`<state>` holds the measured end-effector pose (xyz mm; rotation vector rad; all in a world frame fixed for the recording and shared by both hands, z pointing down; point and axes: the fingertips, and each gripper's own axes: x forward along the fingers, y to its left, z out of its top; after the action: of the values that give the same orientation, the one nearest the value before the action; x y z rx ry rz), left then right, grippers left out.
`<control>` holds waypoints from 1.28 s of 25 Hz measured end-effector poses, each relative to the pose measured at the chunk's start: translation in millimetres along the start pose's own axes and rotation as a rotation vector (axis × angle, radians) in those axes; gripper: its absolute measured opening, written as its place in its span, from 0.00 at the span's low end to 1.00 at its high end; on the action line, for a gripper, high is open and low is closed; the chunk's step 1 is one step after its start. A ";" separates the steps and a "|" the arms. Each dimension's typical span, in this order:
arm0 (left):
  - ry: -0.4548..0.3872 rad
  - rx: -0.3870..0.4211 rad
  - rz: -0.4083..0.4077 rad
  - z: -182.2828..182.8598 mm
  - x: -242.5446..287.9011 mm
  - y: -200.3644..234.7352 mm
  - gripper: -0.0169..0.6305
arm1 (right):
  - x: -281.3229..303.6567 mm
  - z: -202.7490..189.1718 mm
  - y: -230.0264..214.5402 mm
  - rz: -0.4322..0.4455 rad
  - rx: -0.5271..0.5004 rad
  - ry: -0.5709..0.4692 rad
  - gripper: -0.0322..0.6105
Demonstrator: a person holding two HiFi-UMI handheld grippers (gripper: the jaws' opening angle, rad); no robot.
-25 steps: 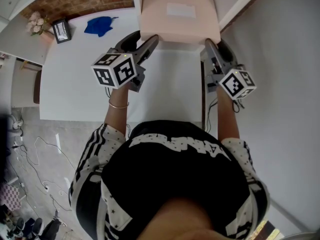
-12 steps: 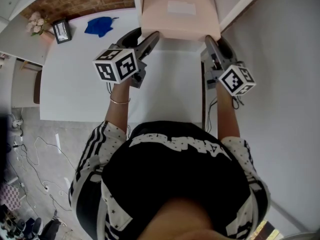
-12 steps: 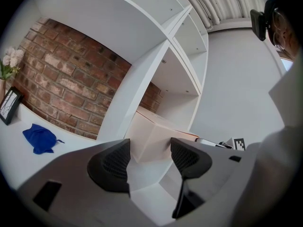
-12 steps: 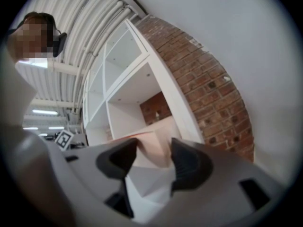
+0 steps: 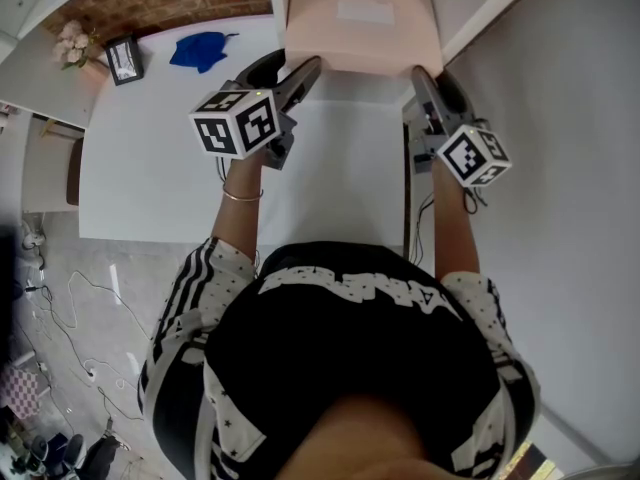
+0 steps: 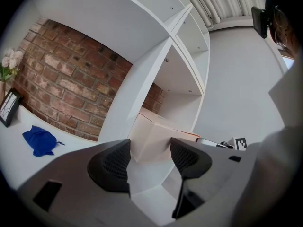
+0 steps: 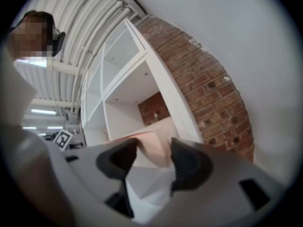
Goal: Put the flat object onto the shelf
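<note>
Left claw and right claw tight on near corners of flat box

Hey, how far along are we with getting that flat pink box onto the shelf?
Done: the far end of the flat pink box is inside a shelf compartment. In hand: the left gripper and right gripper each look clamped on a near corner of it. Left: the near end sticks out past the shelf front, so it probably needs pushing fully in, then releasing.
</note>
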<state>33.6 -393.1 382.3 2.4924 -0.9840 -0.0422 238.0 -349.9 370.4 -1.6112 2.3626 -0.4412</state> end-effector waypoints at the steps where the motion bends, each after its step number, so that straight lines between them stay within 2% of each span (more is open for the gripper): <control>1: 0.000 0.001 0.001 0.3 0.3 0.0 0.47 | 0.4 0.7 0.0 0.000 -0.002 -0.002 0.43; 32: -0.010 0.015 0.051 2.1 9.4 6.3 0.46 | 12.9 4.5 -7.2 -0.023 -0.010 -0.012 0.43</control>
<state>36.1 -404.1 384.4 2.4821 -1.0553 -0.0311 241.3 -364.9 368.6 -1.6421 2.3438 -0.4242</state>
